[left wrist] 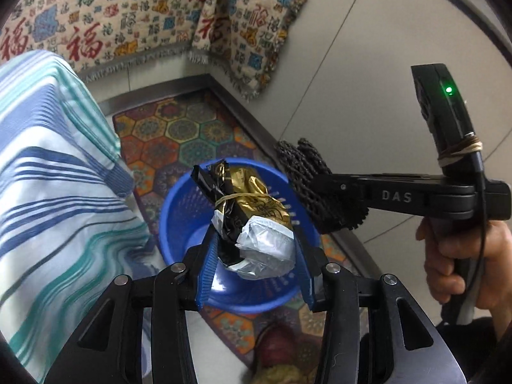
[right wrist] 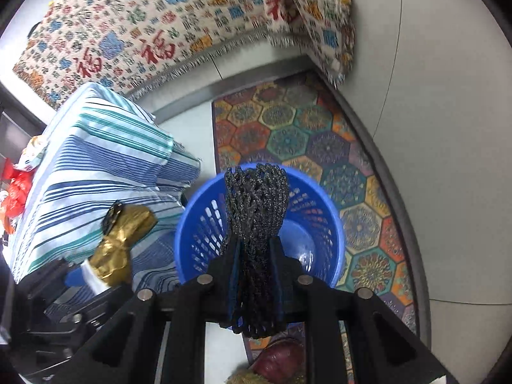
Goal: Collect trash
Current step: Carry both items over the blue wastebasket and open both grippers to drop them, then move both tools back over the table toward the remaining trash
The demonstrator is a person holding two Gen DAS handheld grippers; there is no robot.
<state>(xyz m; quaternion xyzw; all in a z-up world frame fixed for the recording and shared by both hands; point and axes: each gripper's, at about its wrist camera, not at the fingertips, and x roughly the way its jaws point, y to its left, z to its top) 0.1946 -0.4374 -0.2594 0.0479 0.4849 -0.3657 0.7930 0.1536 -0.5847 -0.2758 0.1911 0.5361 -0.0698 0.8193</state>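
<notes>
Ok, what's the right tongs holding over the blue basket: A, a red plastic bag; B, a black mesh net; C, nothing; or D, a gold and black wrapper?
B: the right tongs are clamped on a bunched black mesh net above the blue basket, while the gold wrapper sits in the left tongs.

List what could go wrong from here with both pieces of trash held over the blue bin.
1. The left tongs hold the gold and black wrapper bundle over the blue basket, near its rim; released now, it might catch the edge and land on the patterned mat.
2. The black foam net is light and springy; it may cling to the right tongs when they open.
3. Both tongs crowd the same opening and could bump each other.
</notes>
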